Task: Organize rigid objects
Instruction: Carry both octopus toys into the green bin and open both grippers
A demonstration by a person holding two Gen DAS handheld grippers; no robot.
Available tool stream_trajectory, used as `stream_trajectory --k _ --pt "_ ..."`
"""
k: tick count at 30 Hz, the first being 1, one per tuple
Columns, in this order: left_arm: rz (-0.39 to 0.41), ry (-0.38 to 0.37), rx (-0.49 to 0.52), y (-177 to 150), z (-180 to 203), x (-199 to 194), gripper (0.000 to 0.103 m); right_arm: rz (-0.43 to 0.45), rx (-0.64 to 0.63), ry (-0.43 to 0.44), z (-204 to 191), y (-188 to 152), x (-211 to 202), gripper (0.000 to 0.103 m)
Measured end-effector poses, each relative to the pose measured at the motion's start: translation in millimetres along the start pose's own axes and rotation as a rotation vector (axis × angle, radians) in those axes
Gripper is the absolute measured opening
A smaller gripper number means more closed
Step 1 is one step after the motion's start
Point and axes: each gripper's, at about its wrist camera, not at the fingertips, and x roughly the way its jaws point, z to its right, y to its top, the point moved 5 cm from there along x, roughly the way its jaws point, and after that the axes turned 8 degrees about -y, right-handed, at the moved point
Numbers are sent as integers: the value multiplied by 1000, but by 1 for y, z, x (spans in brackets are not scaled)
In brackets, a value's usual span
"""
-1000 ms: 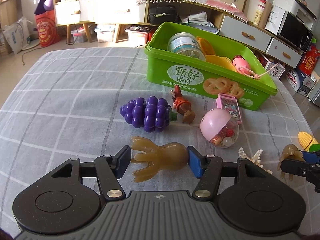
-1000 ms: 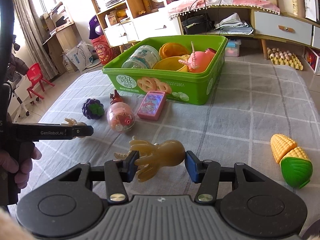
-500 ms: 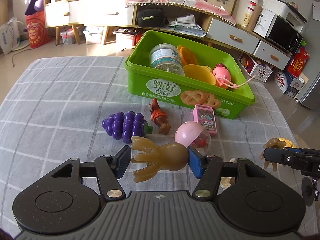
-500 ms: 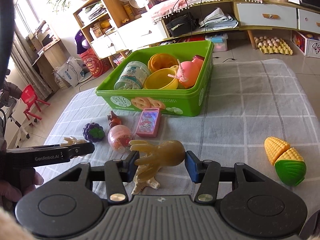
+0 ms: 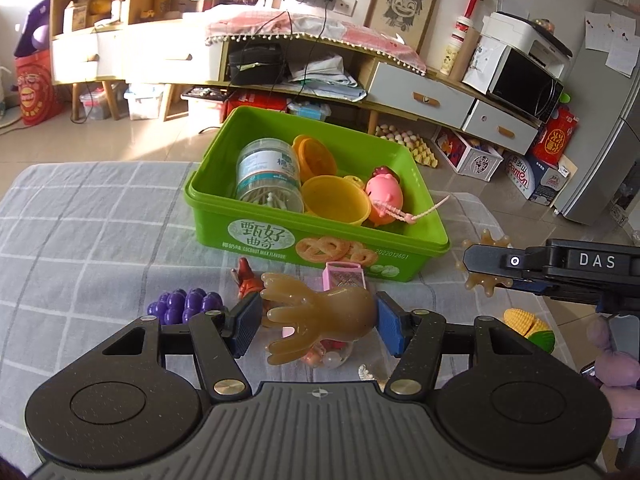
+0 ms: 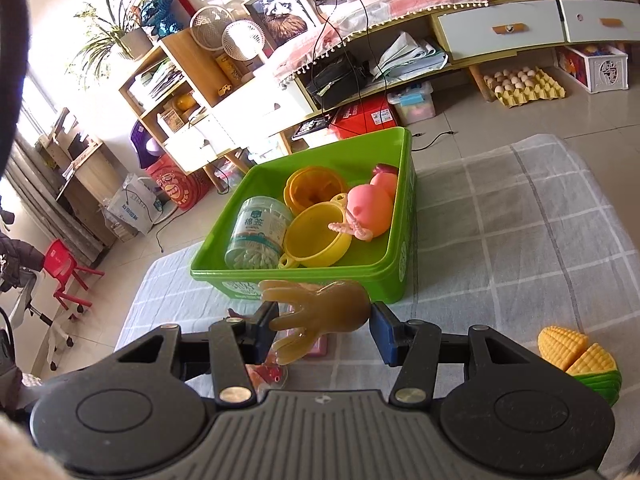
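My left gripper [image 5: 318,320] is shut on a brown octopus toy [image 5: 320,314], held above the table in front of the green bin [image 5: 256,236]. My right gripper [image 6: 324,326] is shut on a second brown octopus toy [image 6: 320,310], just short of the bin's near rim [image 6: 296,274]. The right gripper also shows in the left wrist view [image 5: 486,268] at the bin's right end. The bin holds a clear jar [image 5: 270,176], yellow cups [image 5: 334,198] and a pink pig [image 5: 384,200].
On the checked cloth [image 5: 92,232] lie purple grapes [image 5: 184,304], a small red figure [image 5: 246,280], a pink card case [image 5: 346,278], a pink capsule ball [image 5: 328,354] under the left gripper, and a toy corn [image 6: 580,354] at the right.
Both grippers have lifted with their octopus toys and moved toward the green bin. The right gripper now hangs close to the bin's near rim.
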Motion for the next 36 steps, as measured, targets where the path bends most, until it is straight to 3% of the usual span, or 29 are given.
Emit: stream_trajectory --k 4,9,14,19,26,36 --pt "30 -44 77 22 5 10 61 12 59 20 -3 18 12 26" --pt "58 -72 244 51 14 45 61 16 74 5 1 29 35 26" --pt "37 -106 296 67 12 83 61 33 74 -2 11 31 48 27" --pt "24 -98 385 74 12 111 61 94 -48 -18 4 34 51 26" --pt "-25 -88 451 76 9 139 61 161 -297 -154 -12 27 58 26" --pt "-86 -89 475 75 9 157 61 203 -454 -237 -27 19 68 26"
